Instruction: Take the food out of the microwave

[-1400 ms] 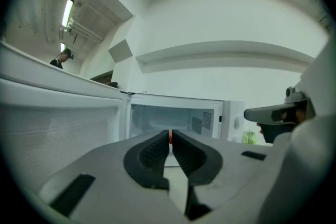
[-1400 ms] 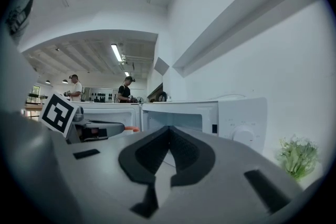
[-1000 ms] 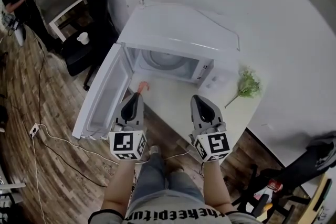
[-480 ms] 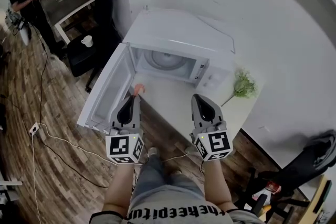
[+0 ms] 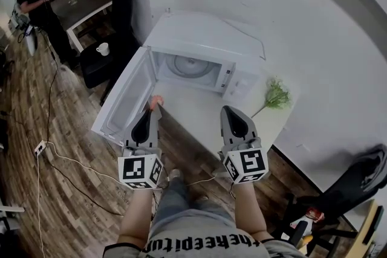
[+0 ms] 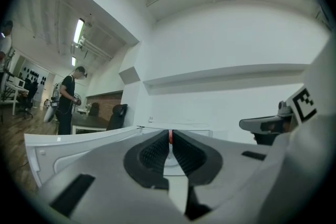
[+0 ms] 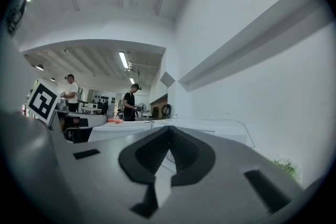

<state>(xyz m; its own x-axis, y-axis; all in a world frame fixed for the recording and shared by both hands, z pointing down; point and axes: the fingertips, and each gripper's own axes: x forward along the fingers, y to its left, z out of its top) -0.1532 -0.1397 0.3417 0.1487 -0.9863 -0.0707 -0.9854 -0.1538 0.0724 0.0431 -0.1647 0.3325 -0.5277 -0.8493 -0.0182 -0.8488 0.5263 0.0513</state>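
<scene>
Food clear of the oven: the left claw (image 5: 153, 108) is clamped on a small orange piece of food (image 5: 156, 99), held just outside the white microwave (image 5: 205, 36) at the worktop's (image 5: 199, 115) near left edge, beside the open door (image 5: 124, 103). The glass turntable (image 5: 190, 66) inside looks bare, so the removal appears largely done; what seems left is to set the food down on the worktop and perhaps close the door. The right claw (image 5: 230, 112) hangs above the worktop's near edge, jaws together with nothing between them. A green sprig (image 5: 276, 95) lies near the right edge.
</scene>
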